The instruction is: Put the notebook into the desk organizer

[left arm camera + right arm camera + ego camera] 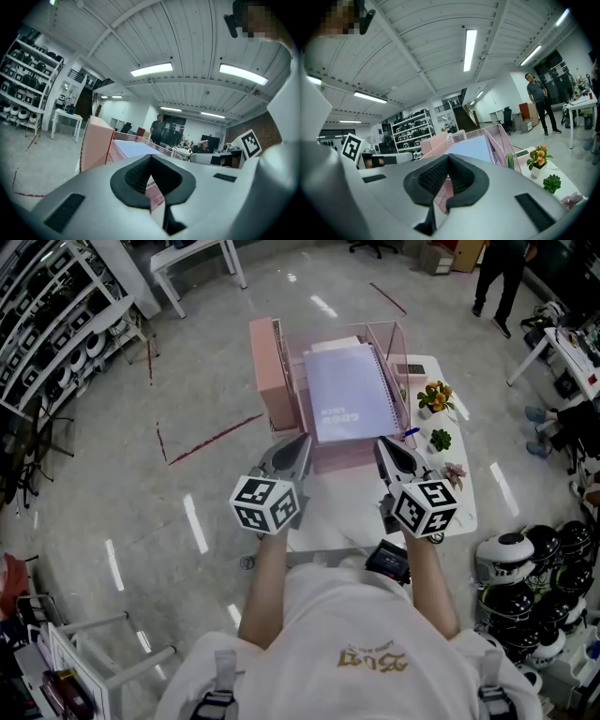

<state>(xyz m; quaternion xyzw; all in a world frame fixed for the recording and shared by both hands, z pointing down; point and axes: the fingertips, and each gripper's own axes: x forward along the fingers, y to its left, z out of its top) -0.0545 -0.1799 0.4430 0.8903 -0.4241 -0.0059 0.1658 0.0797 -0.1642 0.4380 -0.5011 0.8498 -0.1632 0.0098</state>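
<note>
Left gripper (298,448) first: jaws pressed together, nothing between them, and its own view (151,174) shows the black pads meeting on a thin seam. Right gripper (386,451), same story: jaws pressed tight on nothing, confirmed in its view (448,176). Both hang side by side in front of the person, noses aimed forward.

Just beyond the tips sits the pink desk organizer (270,376) on the white bench (464,498). The notebook (349,395) is already lying flat on top of it, between the mesh walls and apart from both grippers. From the left it reads as a pale sheet behind the solid pink panel (96,143), notebook (136,149). From the right it sits beside the mesh wall (499,140), notebook (471,149). Whether it is fully seated or only resting on the rims, I can't tell.

Handling, my read: a light spiral-bound notebook with a smooth lavender cover that looks a little slippery and bendy. It would likely sag if pinched at one corner. The near edge faces the grippers and looks like the best place to take hold. The wire spiral runs along the right side. Two small potted plants (434,395) stand close on the right, so stay clear of them.
</note>
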